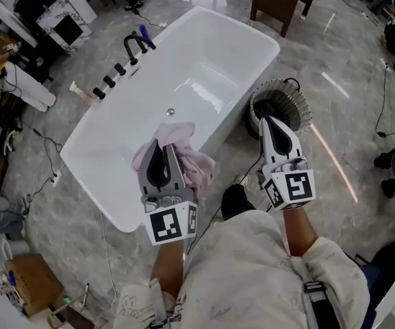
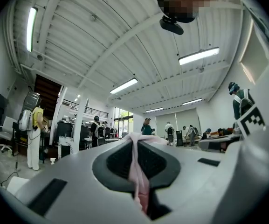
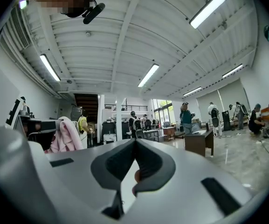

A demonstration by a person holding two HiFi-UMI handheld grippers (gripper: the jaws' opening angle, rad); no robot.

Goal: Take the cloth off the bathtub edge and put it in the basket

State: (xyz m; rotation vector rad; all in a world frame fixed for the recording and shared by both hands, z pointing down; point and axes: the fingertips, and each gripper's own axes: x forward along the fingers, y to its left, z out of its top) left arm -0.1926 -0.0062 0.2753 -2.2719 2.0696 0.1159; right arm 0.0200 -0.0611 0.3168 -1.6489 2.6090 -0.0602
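In the head view the left gripper (image 1: 161,147) has its jaws clamped on a pink cloth (image 1: 192,162), which hangs in loose folds around the jaw tips, in front of the near end of the white bathtub (image 1: 108,199). The cloth is lifted off the rim and is not in the basket. In the left gripper view the two dark pads are pressed together on a thin pink strip of the cloth (image 2: 140,174), which runs along the line between them and bulges a little over their tip. The right gripper (image 1: 266,122) has its jaws together with nothing between them; in the right gripper view the pads meet at the tip (image 3: 134,142), and the pink cloth (image 3: 65,135) shows at the left side. The tip of this gripper lies over the round black wire basket (image 1: 298,105), which stands on the grey glossy floor (image 1: 341,60) just beside the right wall of the bathtub. A black faucet (image 1: 137,44) stands at the left rim.
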